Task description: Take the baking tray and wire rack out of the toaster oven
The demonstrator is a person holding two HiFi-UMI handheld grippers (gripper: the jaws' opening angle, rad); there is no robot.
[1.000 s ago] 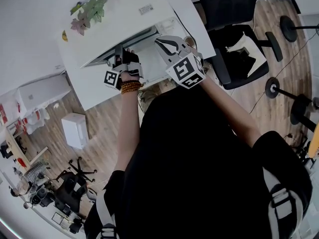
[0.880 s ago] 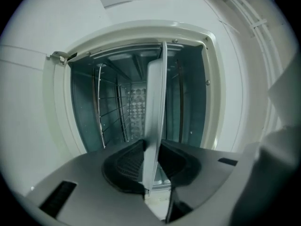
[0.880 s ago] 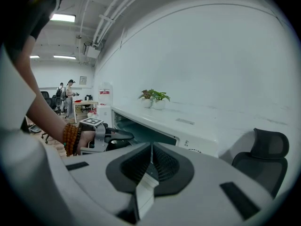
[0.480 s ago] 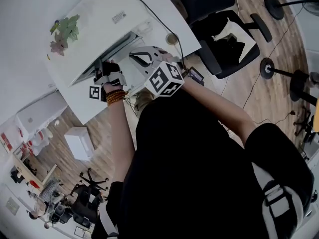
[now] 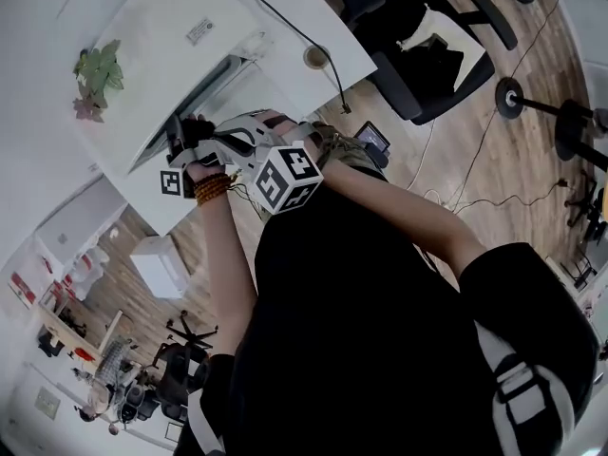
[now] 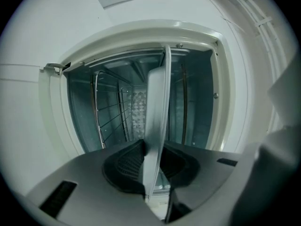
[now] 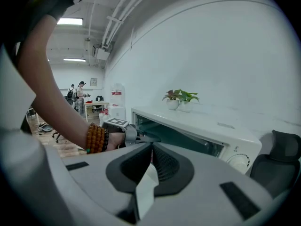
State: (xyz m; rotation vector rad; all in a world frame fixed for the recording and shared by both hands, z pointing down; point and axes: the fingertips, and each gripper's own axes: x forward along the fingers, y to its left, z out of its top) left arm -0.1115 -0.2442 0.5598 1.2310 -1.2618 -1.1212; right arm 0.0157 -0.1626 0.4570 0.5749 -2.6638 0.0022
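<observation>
The white toaster oven [image 5: 231, 72] stands open on the white table [image 5: 161, 22]. In the left gripper view its cavity faces me, and the picture is turned on its side. The pale baking tray [image 6: 155, 102] shows edge-on, reaching from the jaws into the cavity. My left gripper [image 6: 153, 166] is shut on the tray's near rim. The wire rack [image 6: 109, 119] sits deeper inside, left of the tray in this view. My right gripper [image 7: 150, 158] is shut and hangs in front of the oven [image 7: 197, 133], close by the left hand [image 7: 113, 138]. A thin pale strip shows at its pad seam.
A potted plant [image 5: 95, 69] stands on the table behind the oven. A small round cup [image 5: 315, 57] and a black cable lie at the table's right end. A black office chair [image 5: 427, 36] stands right of the table. People stand far off across the room.
My right gripper has swung left, from the oven's right part to just beside the left hand. The left gripper has stayed at the oven mouth.
</observation>
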